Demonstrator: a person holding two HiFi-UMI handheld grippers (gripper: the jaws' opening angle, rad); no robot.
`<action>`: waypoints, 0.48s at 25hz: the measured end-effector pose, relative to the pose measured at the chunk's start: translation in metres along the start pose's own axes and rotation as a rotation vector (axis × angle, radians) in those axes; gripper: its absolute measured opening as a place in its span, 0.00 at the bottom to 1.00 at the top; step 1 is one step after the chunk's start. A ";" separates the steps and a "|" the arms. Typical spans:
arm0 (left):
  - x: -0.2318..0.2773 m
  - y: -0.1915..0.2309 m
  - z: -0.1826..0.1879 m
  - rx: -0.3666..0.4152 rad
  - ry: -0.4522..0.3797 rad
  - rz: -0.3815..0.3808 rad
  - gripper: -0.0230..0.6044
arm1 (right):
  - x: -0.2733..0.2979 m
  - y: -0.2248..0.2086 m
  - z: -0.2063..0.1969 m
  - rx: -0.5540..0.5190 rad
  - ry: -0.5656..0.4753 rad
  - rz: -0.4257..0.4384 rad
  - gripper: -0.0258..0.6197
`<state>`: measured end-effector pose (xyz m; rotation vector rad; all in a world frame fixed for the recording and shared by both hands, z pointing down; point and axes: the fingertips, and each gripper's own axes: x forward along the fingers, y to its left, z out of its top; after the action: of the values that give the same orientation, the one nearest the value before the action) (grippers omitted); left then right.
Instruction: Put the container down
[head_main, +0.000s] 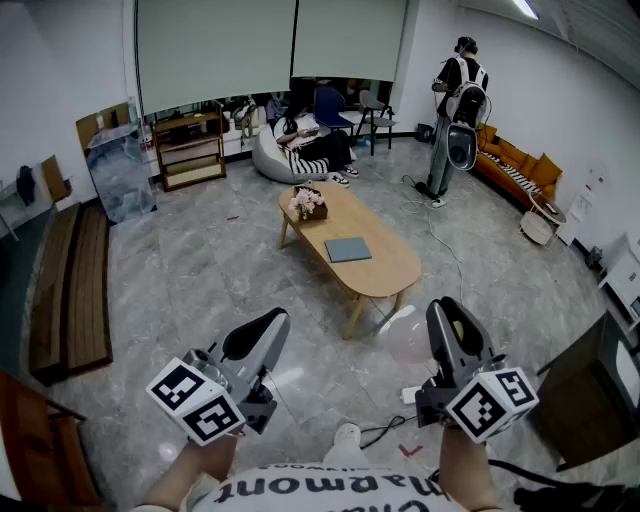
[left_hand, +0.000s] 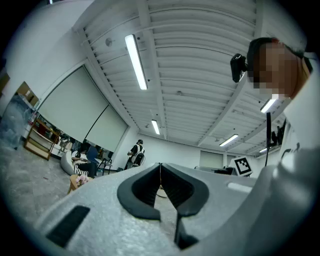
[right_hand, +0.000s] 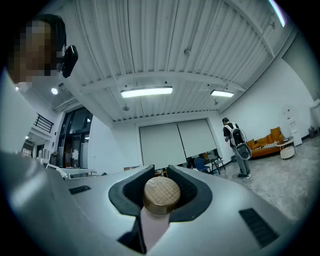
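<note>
The container (right_hand: 161, 195) has a round wooden cap and a pale pink body. My right gripper (right_hand: 161, 171) is shut on it, the cap standing up between the dark pads. In the head view the right gripper (head_main: 447, 309) is at lower right, and the container's pale body (head_main: 406, 336) shows just left of its jaws, above the floor. My left gripper (head_main: 264, 331) is at lower left; in its own view the left gripper (left_hand: 160, 169) has its jaw tips touching with nothing between them. A light wooden coffee table (head_main: 386, 273) stands ahead of both.
On the table are a small flower box (head_main: 307, 203) and a grey flat book (head_main: 347, 249). A person with a backpack (head_main: 457, 110) stands far right by an orange sofa (head_main: 515, 166). Another person (head_main: 305, 150) sits on a beanbag. Cables (head_main: 385, 430) lie near my feet.
</note>
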<state>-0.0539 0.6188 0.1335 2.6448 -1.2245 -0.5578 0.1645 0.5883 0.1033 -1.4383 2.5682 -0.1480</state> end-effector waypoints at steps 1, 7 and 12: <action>0.001 0.001 0.000 -0.001 0.001 0.003 0.06 | 0.001 -0.001 0.000 0.004 0.002 0.001 0.18; 0.003 0.001 -0.006 -0.015 0.013 0.016 0.06 | 0.001 -0.007 -0.005 0.002 0.023 -0.004 0.18; 0.016 0.010 -0.022 -0.032 0.034 0.023 0.06 | 0.013 -0.028 -0.021 0.077 0.025 0.010 0.18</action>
<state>-0.0428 0.6004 0.1532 2.5996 -1.2236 -0.5225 0.1769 0.5628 0.1278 -1.4047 2.5594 -0.2613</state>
